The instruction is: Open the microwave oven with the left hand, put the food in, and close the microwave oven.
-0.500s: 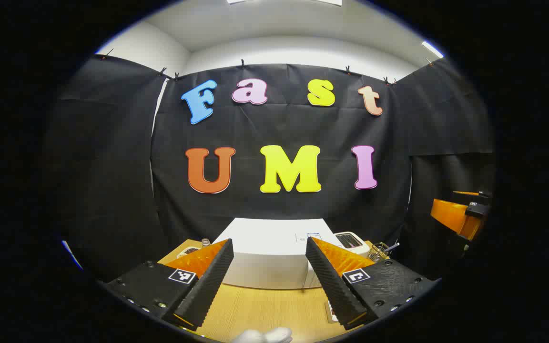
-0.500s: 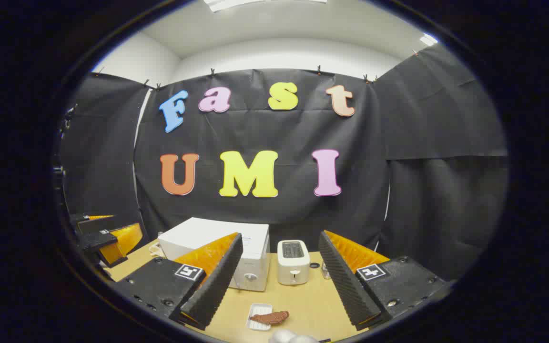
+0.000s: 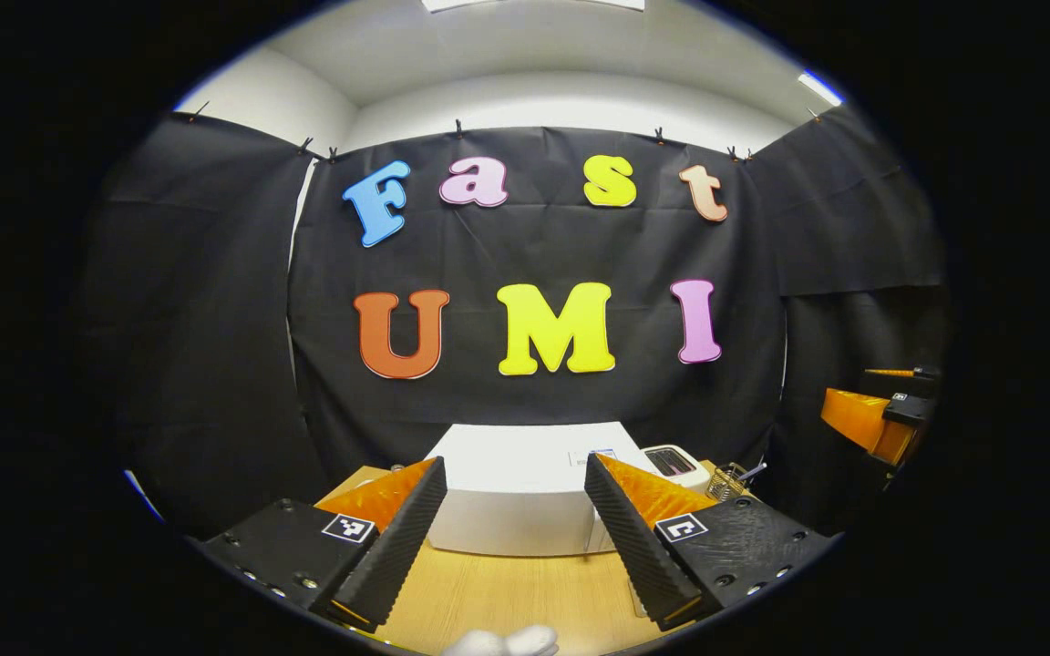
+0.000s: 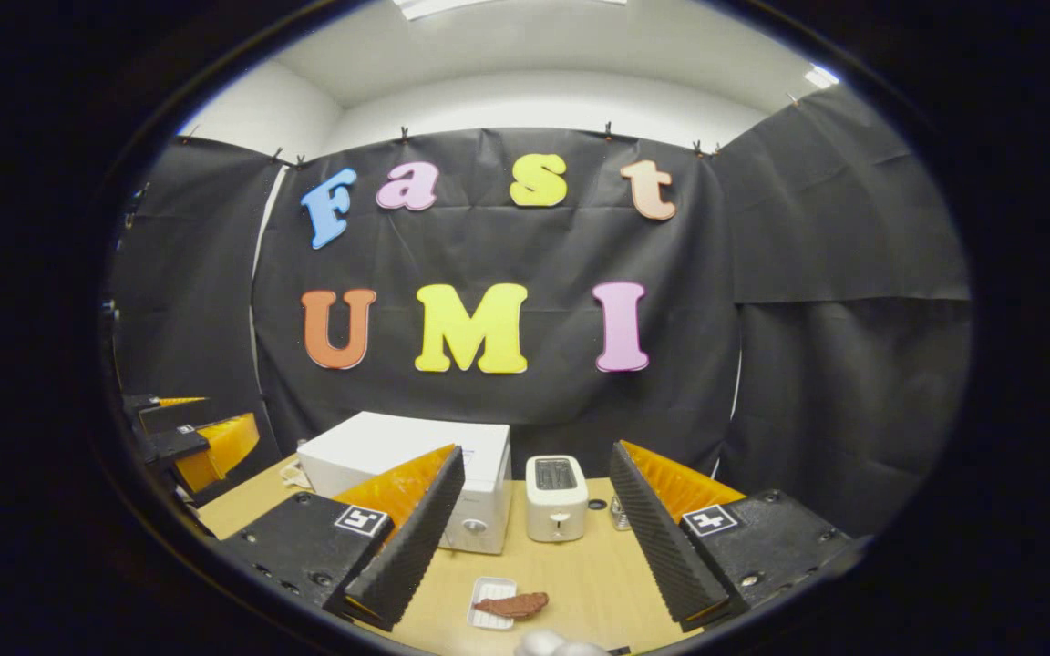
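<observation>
Approach stage: microwave (image 3: pixel 525 487) door shut, nothing gripped.
Both grippers, left (image 3: pixel 514 538) and right (image 4: pixel 534 547), hold jaws apart; food (image 4: pixel 513 604) lies on worktop (image 4: pixel 580 583) (small tray); left must reach door.

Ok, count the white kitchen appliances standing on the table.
2. The microwave oven stands at the back left of the table; the toaster stands just right of it. Others may be hidden behind the fingers.
</observation>
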`<state>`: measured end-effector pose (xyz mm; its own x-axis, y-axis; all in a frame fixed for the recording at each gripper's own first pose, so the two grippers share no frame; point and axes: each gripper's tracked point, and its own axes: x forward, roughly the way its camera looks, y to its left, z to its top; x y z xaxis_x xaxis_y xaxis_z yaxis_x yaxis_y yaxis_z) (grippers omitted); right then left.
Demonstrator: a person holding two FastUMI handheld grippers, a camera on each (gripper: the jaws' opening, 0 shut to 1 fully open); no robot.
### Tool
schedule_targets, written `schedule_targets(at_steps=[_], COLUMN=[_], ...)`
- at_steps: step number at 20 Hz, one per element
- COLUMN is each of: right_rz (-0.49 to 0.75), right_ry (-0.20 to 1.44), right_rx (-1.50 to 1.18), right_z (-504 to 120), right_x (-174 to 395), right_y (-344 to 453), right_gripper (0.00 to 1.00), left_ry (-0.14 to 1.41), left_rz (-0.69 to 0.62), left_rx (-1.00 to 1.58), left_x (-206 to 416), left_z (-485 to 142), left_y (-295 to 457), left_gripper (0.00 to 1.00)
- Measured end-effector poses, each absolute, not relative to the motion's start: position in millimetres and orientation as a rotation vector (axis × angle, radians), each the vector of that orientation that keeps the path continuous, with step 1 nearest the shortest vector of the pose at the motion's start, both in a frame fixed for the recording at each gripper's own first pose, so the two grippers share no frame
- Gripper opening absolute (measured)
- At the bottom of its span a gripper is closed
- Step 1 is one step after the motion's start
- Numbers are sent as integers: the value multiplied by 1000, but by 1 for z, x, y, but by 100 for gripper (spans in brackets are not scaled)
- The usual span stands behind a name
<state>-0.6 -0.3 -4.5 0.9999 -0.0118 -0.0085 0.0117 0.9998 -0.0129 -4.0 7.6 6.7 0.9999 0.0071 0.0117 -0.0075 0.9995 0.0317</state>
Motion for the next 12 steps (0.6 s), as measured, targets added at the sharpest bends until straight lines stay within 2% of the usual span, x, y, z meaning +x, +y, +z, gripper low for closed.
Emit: schedule_targets(at_steps=[1,7,12], right_rz=[-9,4,1], right_ry=[7,6,9], right_rx=[-15,-14,-6], right_z=[-5,-6,-2], right_x=[-1,3,8], right_y=[1,7,-1], right_gripper=[100,100,100], left_ry=[-11,-25,11], left_rz=[1,19,4], left_rx=[28,30,21], left_x=[-4,0,22], left_z=[8,5,-43], left_y=[6,14,2], left_gripper=[96,96,96])
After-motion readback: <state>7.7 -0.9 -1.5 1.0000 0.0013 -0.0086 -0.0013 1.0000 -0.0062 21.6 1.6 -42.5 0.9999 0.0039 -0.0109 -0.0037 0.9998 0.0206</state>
